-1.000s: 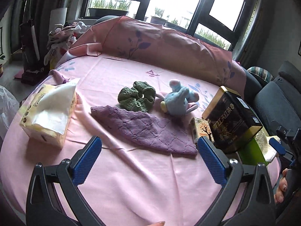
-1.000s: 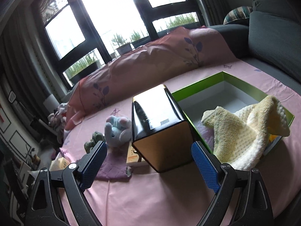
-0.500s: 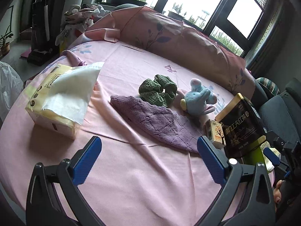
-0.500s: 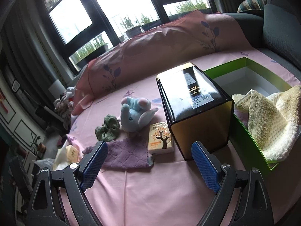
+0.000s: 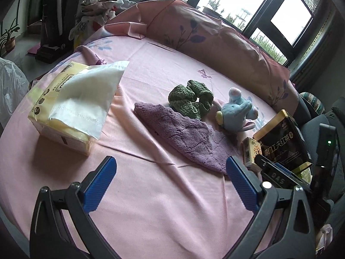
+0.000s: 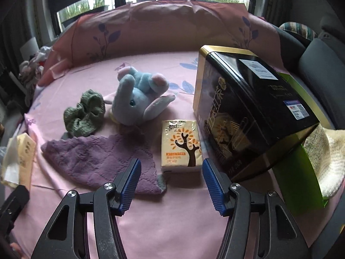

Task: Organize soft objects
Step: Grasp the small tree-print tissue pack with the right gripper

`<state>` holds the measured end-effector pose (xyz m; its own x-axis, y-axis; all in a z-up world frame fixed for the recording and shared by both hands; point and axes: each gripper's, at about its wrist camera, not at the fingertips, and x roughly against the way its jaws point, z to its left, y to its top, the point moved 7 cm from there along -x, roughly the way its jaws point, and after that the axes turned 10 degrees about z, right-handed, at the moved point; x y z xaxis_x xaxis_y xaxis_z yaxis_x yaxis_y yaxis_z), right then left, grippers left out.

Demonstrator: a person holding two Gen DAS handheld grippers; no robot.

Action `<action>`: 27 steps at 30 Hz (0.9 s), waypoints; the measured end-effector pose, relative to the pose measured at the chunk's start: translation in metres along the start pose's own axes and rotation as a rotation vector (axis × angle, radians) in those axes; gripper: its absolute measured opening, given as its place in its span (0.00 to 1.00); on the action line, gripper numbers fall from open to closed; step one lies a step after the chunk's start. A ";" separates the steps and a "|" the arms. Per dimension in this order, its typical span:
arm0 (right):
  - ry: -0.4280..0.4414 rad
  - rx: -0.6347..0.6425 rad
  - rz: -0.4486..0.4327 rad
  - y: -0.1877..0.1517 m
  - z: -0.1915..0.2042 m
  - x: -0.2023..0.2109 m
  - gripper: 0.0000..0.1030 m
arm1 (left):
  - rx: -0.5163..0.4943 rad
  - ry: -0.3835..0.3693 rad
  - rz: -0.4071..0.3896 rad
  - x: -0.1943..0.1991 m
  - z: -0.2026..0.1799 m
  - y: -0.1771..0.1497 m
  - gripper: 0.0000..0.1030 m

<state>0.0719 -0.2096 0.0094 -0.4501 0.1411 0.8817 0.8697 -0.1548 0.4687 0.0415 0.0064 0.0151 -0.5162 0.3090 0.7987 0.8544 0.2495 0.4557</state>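
1. The purple cloth (image 6: 99, 159) is the largest soft thing, lying flat on the pink-covered table (image 5: 172, 205) near its middle. I judge it light, limp and easy to bunch, so a pinch at the corner nearest the right gripper (image 6: 171, 180) should lift it. Its long axis runs from the tissue box (image 5: 71, 105) side toward the black tin (image 6: 248, 112).
2. The blue plush elephant (image 6: 138, 101) lies on its side behind the cloth, trunk raised toward the window edge. It looks squashy and light; the body offers the surest hold.
3. The green knitted scrunchie (image 5: 190, 99) sits just beside the elephant and touches the cloth's far edge. It is a crumpled ring, soft, with no clear axis.
4. The small tissue pack (image 6: 181, 144) stands just beside the tin, directly ahead of the right gripper, whose fingers are spread and empty.
5. The left gripper (image 5: 170, 181) hovers over bare cloth covering, fingers spread wide, holding nothing.
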 end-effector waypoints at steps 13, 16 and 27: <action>-0.216 0.128 0.045 0.010 0.004 -0.041 0.40 | 0.015 -0.020 0.041 -0.002 0.005 0.000 0.98; -0.186 0.139 0.018 0.008 0.004 -0.037 0.34 | 0.009 -0.017 0.047 -0.002 0.005 -0.001 0.98; 0.197 0.173 0.054 -0.032 0.037 -0.001 0.34 | 0.013 -0.004 0.074 -0.006 0.010 -0.003 0.98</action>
<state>0.0516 -0.1680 -0.0084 -0.4180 -0.0584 0.9066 0.9077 0.0152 0.4195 0.0419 0.0131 0.0047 -0.4518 0.3306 0.8286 0.8895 0.2375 0.3902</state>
